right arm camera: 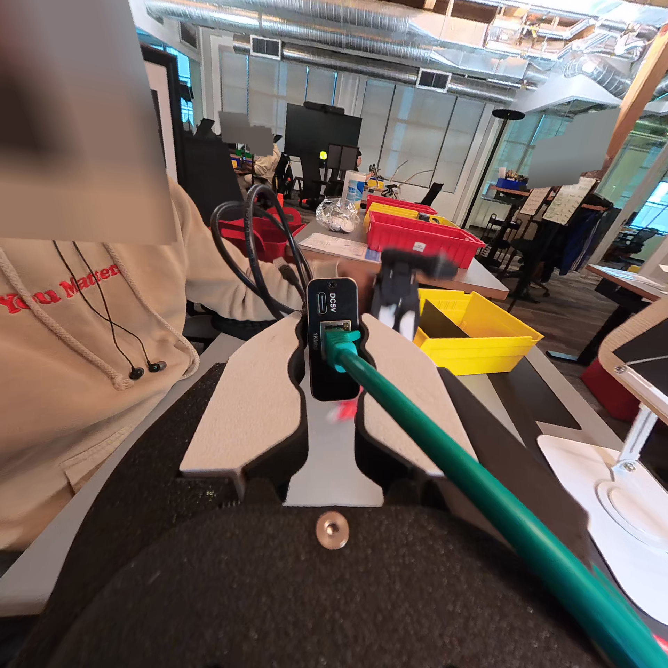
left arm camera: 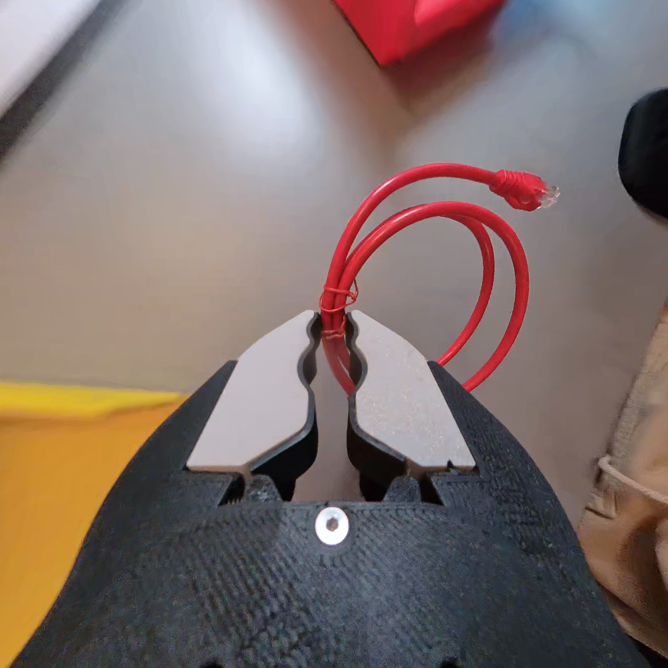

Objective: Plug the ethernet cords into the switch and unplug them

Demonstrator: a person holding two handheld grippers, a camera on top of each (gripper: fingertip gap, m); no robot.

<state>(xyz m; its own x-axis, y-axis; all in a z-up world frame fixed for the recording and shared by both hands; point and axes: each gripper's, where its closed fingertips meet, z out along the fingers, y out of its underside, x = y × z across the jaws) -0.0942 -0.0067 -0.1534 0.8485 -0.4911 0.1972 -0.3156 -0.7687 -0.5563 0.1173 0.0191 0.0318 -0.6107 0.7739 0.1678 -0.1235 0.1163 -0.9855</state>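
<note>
My left gripper (left arm camera: 333, 314) is shut on a coiled red ethernet cord (left arm camera: 426, 260) bound with a thin red tie. The cord's free plug (left arm camera: 524, 189) sticks out to the upper right, above the grey table. My right gripper (right arm camera: 332, 318) is shut on a small black switch (right arm camera: 332, 336), held upright with its end face toward the camera. A green ethernet cord (right arm camera: 452, 466) is plugged into the port on that face and runs off to the lower right. The left gripper (right arm camera: 397, 296) shows blurred just right of the switch. A black cable (right arm camera: 253, 238) loops behind the switch.
A person in a beige hoodie (right arm camera: 90, 343) sits close on the left. A yellow bin (right arm camera: 477, 332) stands right of the switch, red bins (right arm camera: 415, 231) farther back. A white stand (right arm camera: 621, 470) is at the right. In the left wrist view a red bin (left arm camera: 408, 25) lies at the top, a yellow one (left arm camera: 54, 470) at the lower left. There is about 30 centimetres between the tips of the two grippers.
</note>
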